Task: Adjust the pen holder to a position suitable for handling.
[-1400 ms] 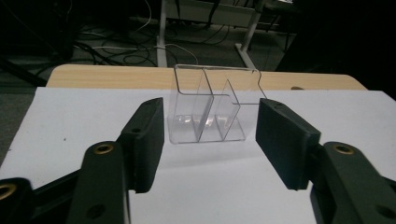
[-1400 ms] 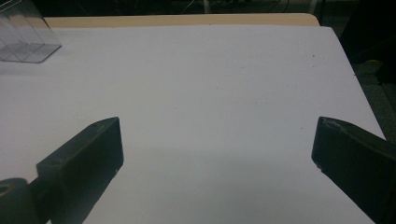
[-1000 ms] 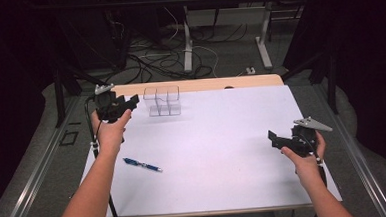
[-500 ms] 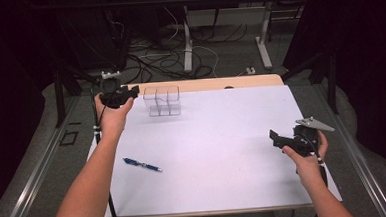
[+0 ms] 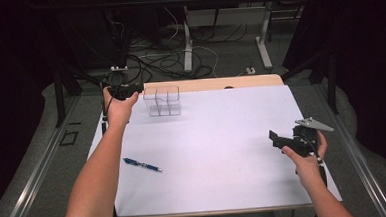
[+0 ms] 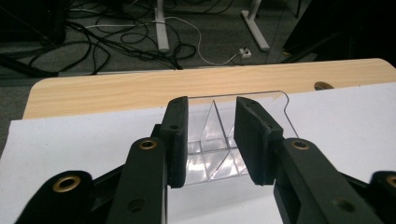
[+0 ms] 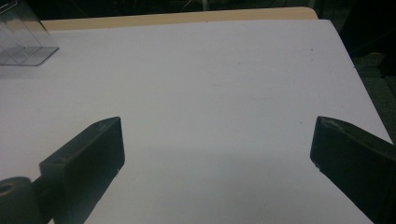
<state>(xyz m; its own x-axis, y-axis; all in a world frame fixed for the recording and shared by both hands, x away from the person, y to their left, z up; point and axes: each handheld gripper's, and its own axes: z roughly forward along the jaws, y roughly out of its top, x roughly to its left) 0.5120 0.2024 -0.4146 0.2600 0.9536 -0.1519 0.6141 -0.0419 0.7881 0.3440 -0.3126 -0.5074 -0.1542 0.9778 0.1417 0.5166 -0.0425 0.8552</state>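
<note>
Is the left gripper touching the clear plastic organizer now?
Cannot tell. In the left gripper view the left gripper has its closing jaws around the clear organizer, but any contact is unclear.

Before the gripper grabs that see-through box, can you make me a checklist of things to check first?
1. Left gripper lined up with the clear plastic divided box: ok, a box wall sits between its jaws.
2. Jaws pressing on the wall: cannot tell; they have just been closing, with slim gaps visible.
3. Box standing flat on the white paper sheet: ok.
4. Right gripper out of the way: ok, open, far from the box.
5. Blue pen out of the way: ok, lying well apart.
</note>
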